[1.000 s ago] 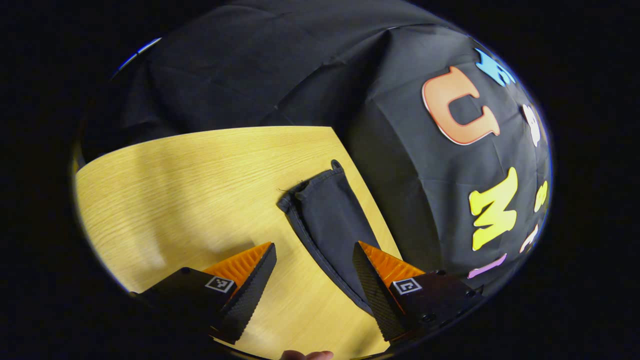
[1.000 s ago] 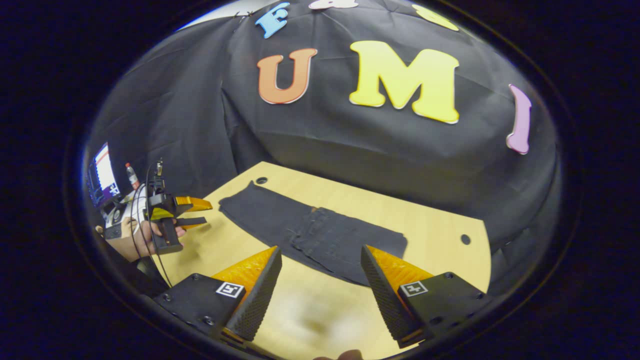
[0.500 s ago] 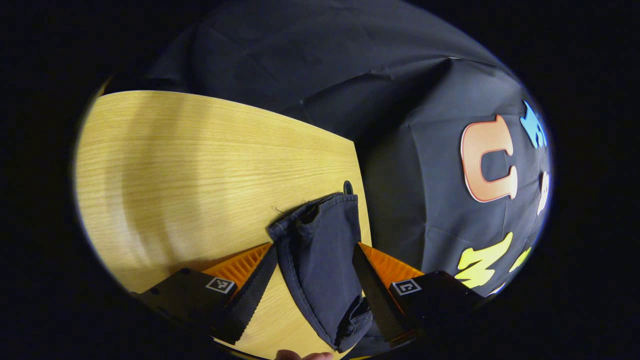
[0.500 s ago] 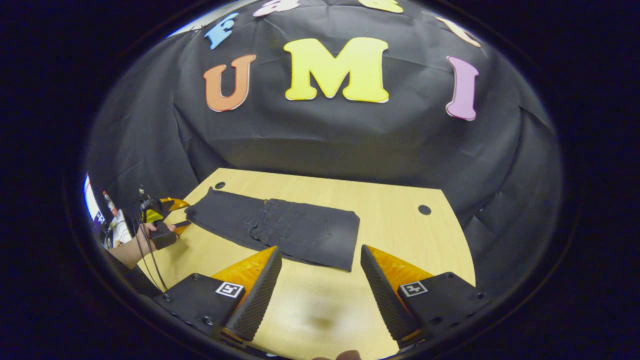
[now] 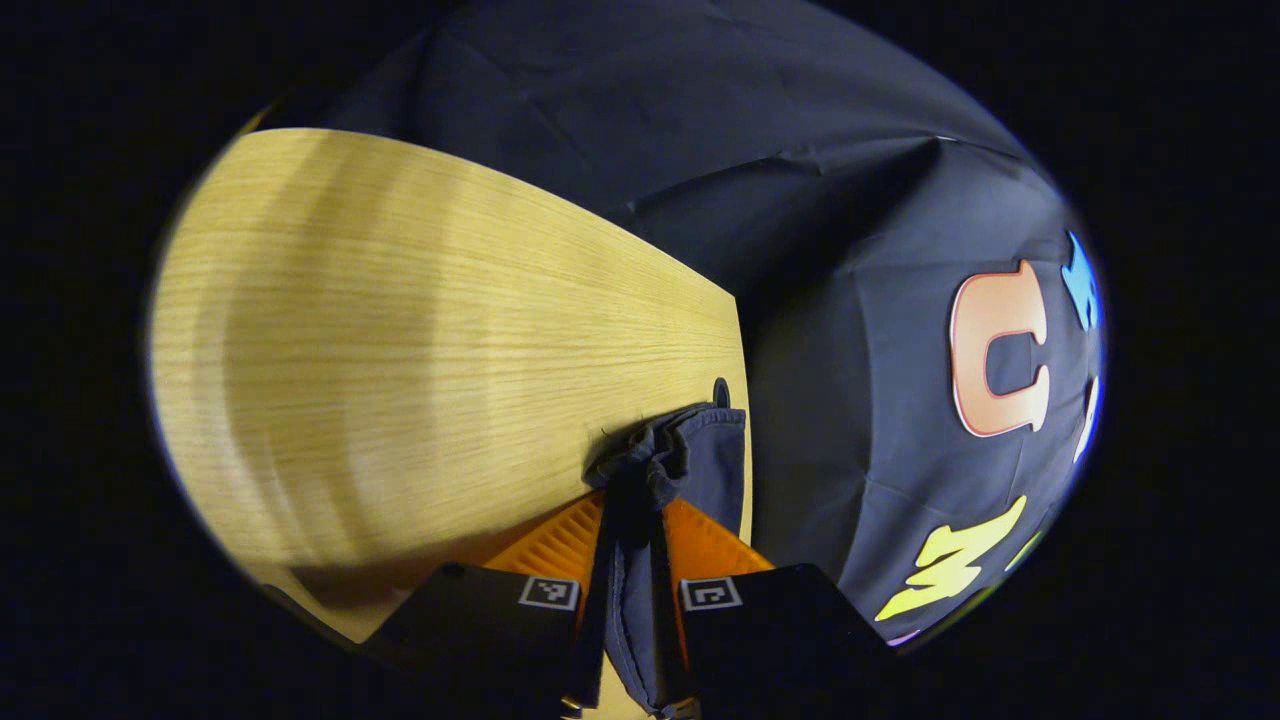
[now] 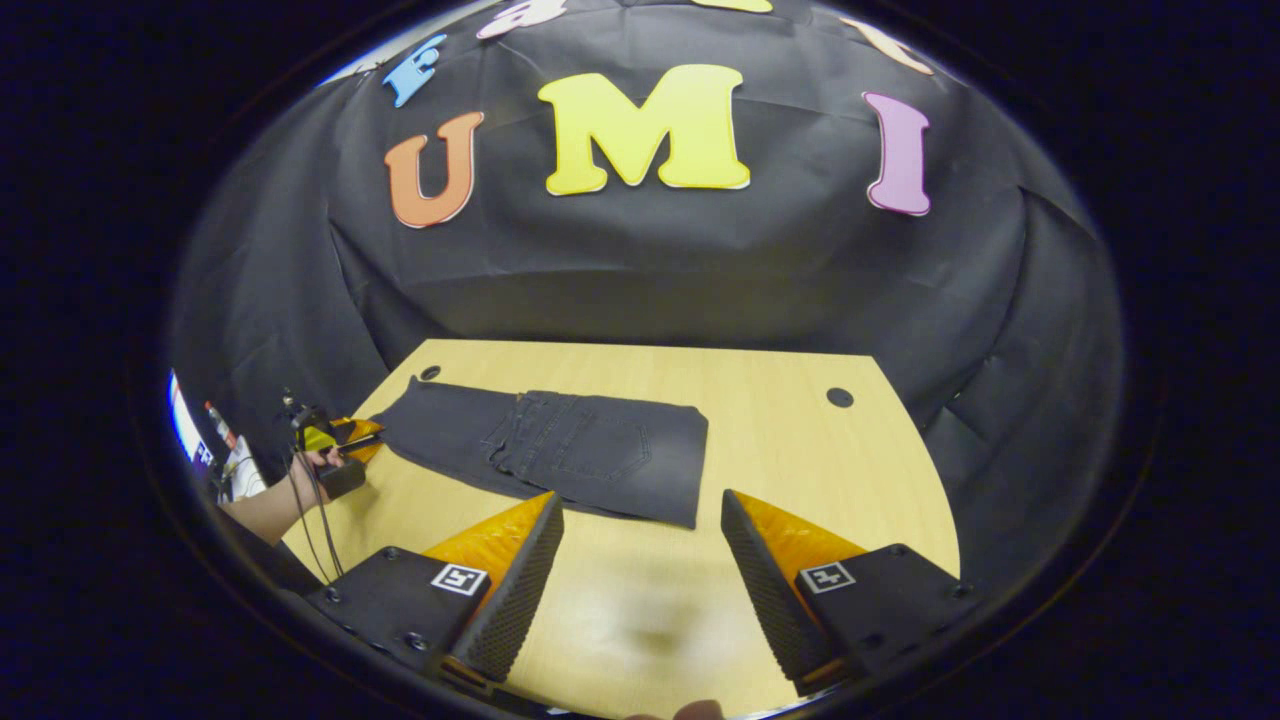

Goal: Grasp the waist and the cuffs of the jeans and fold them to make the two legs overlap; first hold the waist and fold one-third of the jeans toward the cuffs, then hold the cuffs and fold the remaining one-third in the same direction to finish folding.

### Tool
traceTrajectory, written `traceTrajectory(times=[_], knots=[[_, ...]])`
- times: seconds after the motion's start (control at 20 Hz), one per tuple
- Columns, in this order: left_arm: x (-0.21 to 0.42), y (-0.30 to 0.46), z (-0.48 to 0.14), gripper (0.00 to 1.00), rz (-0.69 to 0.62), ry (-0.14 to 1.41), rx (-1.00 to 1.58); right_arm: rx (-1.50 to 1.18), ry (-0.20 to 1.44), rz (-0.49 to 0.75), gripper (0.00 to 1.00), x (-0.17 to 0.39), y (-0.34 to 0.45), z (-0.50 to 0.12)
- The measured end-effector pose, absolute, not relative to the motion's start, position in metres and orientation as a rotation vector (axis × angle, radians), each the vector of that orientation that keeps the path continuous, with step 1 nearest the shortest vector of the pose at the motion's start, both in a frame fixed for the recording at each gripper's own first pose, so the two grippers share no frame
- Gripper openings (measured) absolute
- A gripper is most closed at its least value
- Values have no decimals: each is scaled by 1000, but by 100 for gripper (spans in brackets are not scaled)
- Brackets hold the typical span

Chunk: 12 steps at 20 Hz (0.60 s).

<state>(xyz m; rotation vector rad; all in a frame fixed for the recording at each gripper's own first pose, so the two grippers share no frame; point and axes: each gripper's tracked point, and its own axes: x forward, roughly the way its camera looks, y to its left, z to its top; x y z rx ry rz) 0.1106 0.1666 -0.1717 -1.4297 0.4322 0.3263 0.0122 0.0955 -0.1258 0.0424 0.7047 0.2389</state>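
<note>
- Left gripper view: left gripper [image 5: 632, 560] clamped on bunched cuffs [image 5: 668, 462] of the jeans, at table [image 5: 400, 360] edge near a hole [image 5: 721, 390].
- Right gripper view: hand [image 6: 322, 462] at far left holds that gripper at the cuff end; dark jeans [image 6: 560, 452] lie flat across the table, waist part folded over.
- Right gripper [image 6: 640, 570] fingers spread wide, hovering near the jeans' edge, gripping nothing.

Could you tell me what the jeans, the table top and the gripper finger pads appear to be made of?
Jeans: dark, matte woven cloth, likely denim, going by the stitched seams and pocket and the way it bunches where the left gripper clamps it. Table: pale wood grain with a smooth, faintly glossy finish, possibly laminate. Right gripper finger pads: black with a fine knurled texture, probably rubber, on orange ribbed plastic.
</note>
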Motion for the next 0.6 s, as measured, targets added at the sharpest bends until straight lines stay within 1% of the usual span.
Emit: traceTrajectory(times=[0.05, 0.1, 0.2, 0.4, 0.55, 0.6], knots=[[110, 165, -171, 21, 319, 431, -1425, 47, 705, 230, 97, 10, 92, -126], [110, 166, -170, 16, 312, 425, -1425, 54, 703, 222, 97, 9, 89, -126], [112, 166, -160, 12, 295, 402, -1413, 64, 692, 201, 97, 6, 81, -122], [116, 157, -134, 8, 225, 384, -1311, 63, 671, 135, 97, 6, 60, -119], [122, 146, -107, 7, 166, 369, -1228, 71, 647, 126, 97, 4, 52, -112], [124, 143, -98, 7, 149, 365, -1211, 75, 644, 126, 95, 4, 51, -111]])
